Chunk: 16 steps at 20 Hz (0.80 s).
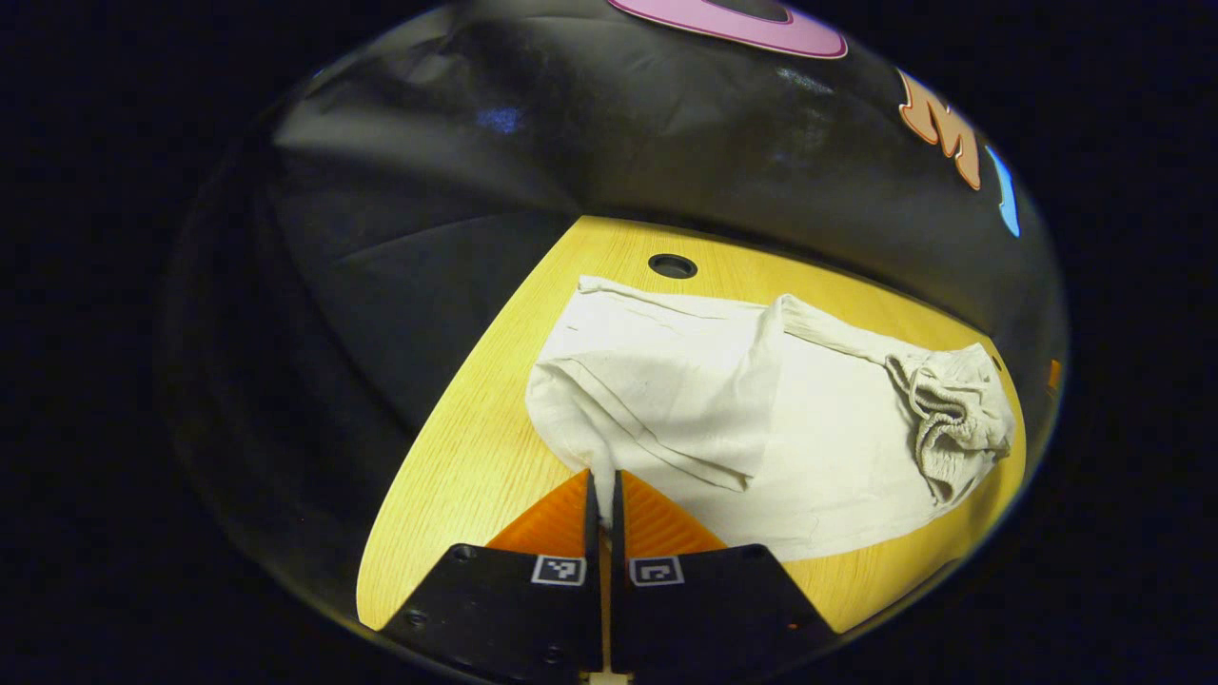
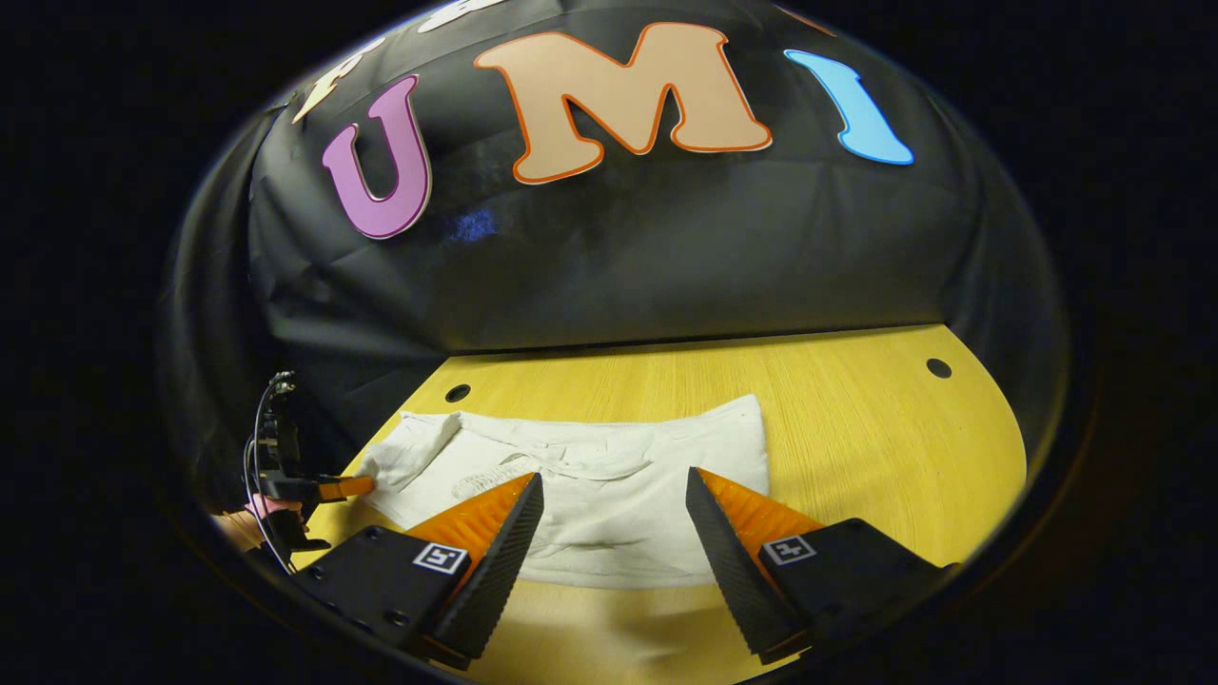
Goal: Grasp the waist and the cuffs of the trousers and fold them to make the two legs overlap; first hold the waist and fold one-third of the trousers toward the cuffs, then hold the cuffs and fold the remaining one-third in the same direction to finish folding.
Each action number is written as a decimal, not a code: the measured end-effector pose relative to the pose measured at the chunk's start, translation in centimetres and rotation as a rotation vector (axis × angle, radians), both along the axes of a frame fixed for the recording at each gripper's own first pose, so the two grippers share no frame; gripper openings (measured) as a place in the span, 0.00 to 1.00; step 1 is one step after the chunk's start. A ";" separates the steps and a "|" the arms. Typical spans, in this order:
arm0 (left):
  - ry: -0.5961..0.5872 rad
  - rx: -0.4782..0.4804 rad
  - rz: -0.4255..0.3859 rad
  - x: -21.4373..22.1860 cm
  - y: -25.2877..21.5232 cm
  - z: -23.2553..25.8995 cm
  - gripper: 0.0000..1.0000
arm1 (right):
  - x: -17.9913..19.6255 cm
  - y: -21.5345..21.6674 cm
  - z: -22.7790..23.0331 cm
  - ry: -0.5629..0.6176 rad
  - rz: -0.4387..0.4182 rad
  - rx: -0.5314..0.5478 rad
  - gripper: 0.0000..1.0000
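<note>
Trousers (image 2: 609, 495) lie folded on the table (image 2: 856, 419); left gripper (image 1: 603, 495) pinches their near corner, right gripper (image 2: 614, 504) hovers above with jaws spread

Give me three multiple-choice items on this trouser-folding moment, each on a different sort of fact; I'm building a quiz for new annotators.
1. Where do the trousers lie?
A. on the wooden table
B. on the floor
C. over a chair

2. What colour are the trousers?
A. dark blue
B. off-white
C. red

3. How does the left tool stand?
A. wide open above the cloth
B. shut on a fold of the trousers
C. resting on bare wood

Answers:
1 A, both views show the cloth spread on the yellow wood top.
2 B, the fabric is pale cream throughout.
3 B, in the left gripper view its fingers meet on a pinched edge of cloth, while the right tool stands open over the trousers.
</note>
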<state>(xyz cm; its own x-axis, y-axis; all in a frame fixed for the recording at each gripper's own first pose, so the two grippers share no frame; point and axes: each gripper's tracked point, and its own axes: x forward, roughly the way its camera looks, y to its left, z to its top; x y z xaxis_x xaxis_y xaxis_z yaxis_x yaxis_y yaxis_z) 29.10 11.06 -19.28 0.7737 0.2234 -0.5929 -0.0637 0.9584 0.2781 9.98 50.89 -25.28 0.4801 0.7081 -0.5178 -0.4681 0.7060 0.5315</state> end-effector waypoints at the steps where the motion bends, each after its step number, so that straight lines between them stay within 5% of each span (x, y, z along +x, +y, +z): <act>1: 0.009 -0.005 -0.005 -0.1 -0.3 -0.1 0.00 | 0.1 -0.4 0.0 -0.003 -0.004 -0.003 0.92; 8: -0.070 -0.056 -0.059 0.3 -5.6 3.1 0.00 | 1.2 -3.5 0.7 -0.019 -0.041 0.003 0.96; 16: -0.199 -0.135 -0.230 1.1 -20.1 8.1 0.00 | 2.8 -8.5 1.3 -0.052 -0.071 0.034 0.96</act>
